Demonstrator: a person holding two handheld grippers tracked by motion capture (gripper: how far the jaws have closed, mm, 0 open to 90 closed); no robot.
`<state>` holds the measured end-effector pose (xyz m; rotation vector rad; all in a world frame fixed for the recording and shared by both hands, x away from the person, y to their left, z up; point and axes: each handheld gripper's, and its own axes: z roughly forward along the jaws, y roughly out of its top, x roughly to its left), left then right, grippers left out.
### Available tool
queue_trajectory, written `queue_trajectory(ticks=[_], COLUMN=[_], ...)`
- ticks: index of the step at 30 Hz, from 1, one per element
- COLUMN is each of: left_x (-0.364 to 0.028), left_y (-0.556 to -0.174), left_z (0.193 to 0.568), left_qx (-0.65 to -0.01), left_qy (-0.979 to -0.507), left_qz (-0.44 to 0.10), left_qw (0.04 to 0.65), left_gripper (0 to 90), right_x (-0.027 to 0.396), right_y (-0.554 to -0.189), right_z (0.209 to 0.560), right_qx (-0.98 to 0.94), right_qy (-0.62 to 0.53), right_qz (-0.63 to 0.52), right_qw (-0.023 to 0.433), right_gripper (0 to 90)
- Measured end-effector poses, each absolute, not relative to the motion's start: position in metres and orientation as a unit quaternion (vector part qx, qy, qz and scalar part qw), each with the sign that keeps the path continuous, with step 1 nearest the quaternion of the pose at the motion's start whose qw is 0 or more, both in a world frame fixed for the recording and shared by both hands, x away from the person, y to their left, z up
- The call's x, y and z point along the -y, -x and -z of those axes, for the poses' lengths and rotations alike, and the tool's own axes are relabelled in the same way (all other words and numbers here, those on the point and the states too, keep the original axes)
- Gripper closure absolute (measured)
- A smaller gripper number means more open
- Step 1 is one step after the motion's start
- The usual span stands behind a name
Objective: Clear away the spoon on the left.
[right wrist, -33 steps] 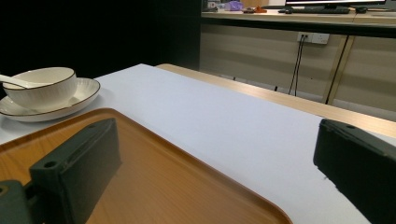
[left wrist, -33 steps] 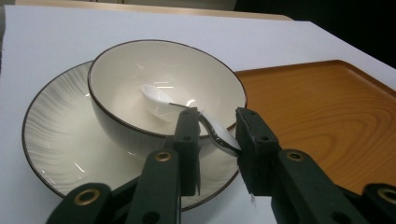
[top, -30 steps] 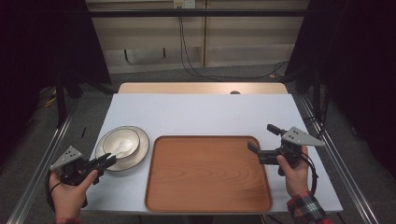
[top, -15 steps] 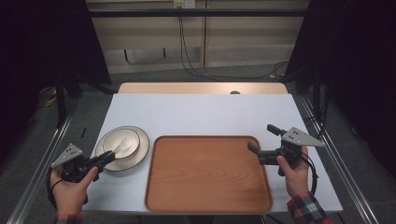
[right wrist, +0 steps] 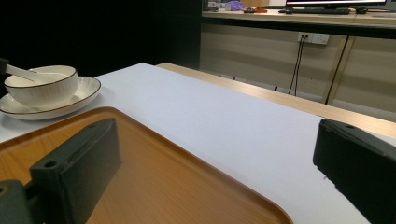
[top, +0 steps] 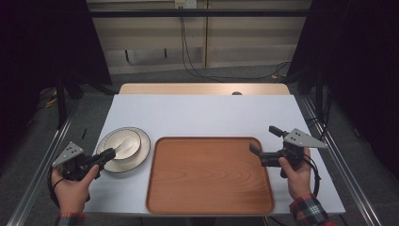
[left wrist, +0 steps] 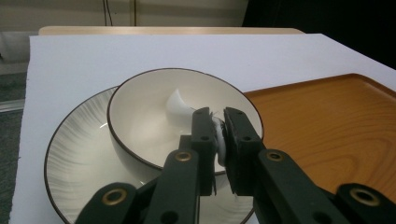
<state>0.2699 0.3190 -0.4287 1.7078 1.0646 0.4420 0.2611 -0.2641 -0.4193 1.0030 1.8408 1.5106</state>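
Left gripper view: spoon [left wrist: 180, 109] between fingers [left wrist: 203, 135].

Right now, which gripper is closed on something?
The left gripper: its jaws pinch the white spoon in the bowl. The right gripper is open, holding nothing.

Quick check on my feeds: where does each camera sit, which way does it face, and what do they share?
High view: above the near table edge, facing forward and down; both hands, left gripper, right gripper.
Left gripper view: along shut jaws pinching the spoon in the bowl.
Right gripper view: low between open jaws, facing across the tray.
Shared: bowl, plate, tray.
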Motion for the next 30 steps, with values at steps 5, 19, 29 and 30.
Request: queue_trajectory(ticks=[5, 19, 29, 30], left_x=[-0.318, -0.313, -0.310, -0.310], left_y=[-0.273, -0.280, -0.289, -0.290], left_z=[0.428, 0.418, 0.415, 0.415], left_qx=[-0.442, -0.433, -0.428, -0.428], left_qy=[-0.705, -0.693, -0.688, -0.687], left_qz=[-0.191, -0.200, -0.206, -0.208], left_qw=[0.521, 0.540, 0.549, 0.549], left_gripper=[83.5, 84.6, 84.5, 84.5], right_x=[0.265, 0.268, 0.268, 0.268], right_y=[-0.261, -0.260, -0.260, -0.260], right_z=[0.419, 0.418, 0.418, 0.418], right_qx=[-0.683, -0.680, -0.677, -0.676], right_qy=[-0.374, -0.377, -0.378, -0.379], right_qz=[-0.562, -0.565, -0.566, -0.567], right_qw=[0.278, 0.277, 0.278, 0.277], right_gripper=[0.5, 0.5, 0.5, 0.5])
